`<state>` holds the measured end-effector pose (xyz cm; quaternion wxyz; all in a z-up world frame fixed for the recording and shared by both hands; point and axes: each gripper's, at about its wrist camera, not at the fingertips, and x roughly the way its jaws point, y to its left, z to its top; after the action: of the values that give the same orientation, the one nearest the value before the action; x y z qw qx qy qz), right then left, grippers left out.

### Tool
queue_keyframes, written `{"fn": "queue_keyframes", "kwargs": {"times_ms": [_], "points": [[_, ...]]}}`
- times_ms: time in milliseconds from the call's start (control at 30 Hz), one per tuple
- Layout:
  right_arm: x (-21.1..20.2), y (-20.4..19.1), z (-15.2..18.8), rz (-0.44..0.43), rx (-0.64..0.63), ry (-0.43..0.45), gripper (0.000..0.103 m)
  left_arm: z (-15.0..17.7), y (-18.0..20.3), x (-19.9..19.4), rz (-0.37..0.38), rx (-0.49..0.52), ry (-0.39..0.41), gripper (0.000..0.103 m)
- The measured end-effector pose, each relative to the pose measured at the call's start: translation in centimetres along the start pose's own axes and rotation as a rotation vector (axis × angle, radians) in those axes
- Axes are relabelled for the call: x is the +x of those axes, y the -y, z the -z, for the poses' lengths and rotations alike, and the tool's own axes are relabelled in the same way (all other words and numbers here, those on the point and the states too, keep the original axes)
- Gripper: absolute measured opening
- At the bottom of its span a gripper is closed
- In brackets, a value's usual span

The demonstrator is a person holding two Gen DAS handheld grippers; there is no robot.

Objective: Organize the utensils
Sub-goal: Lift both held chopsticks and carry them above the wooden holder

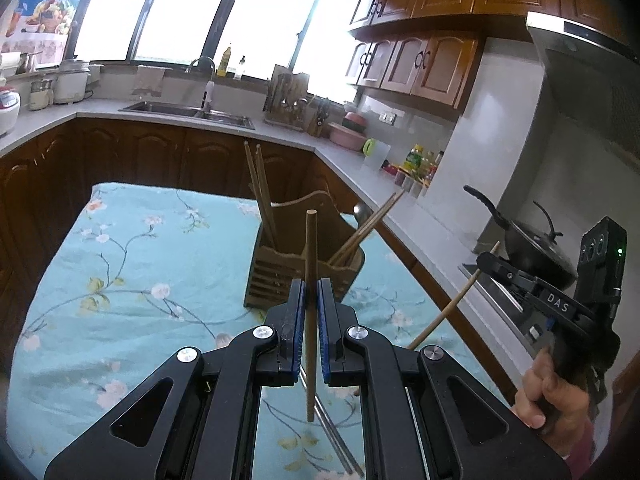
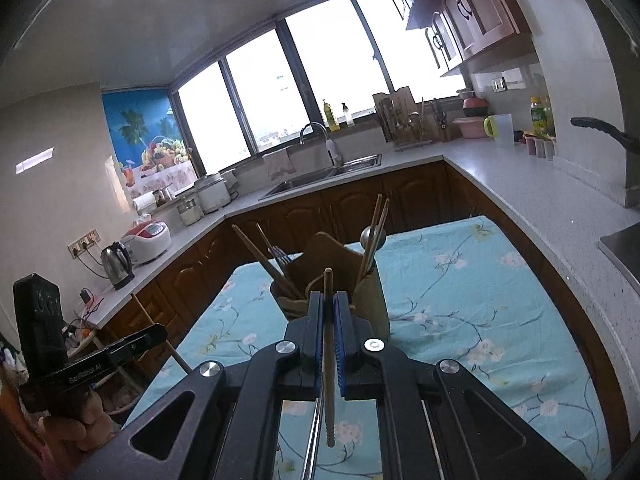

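Each hand-held gripper, left (image 1: 311, 312) and right (image 2: 329, 320), is clamping one chopstick (image 1: 311, 280); next, lowering both into the holder (image 1: 304, 256) at twelve o'clock.

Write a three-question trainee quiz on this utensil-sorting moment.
1. True or false: the left gripper is shut on a wooden chopstick.
2. What does the right gripper hold? A) metal spoon B) wooden chopstick C) fork
3. What covers the table under the slatted wooden utensil holder?

Key: 1 true; 2 B; 3 a light blue floral tablecloth.
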<state>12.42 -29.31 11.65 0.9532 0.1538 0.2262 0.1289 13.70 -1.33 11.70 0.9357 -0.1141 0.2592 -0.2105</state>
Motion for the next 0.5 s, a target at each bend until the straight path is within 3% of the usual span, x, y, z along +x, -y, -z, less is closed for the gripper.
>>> {"fn": "queue_keyframes", "kwargs": {"times_ms": [500], "points": [[1.4,-0.3,-6.7,0.003,-0.003,0.151,0.005,-8.4,-0.2,0.6,-0.017,0.014,0.186,0.005]]}}
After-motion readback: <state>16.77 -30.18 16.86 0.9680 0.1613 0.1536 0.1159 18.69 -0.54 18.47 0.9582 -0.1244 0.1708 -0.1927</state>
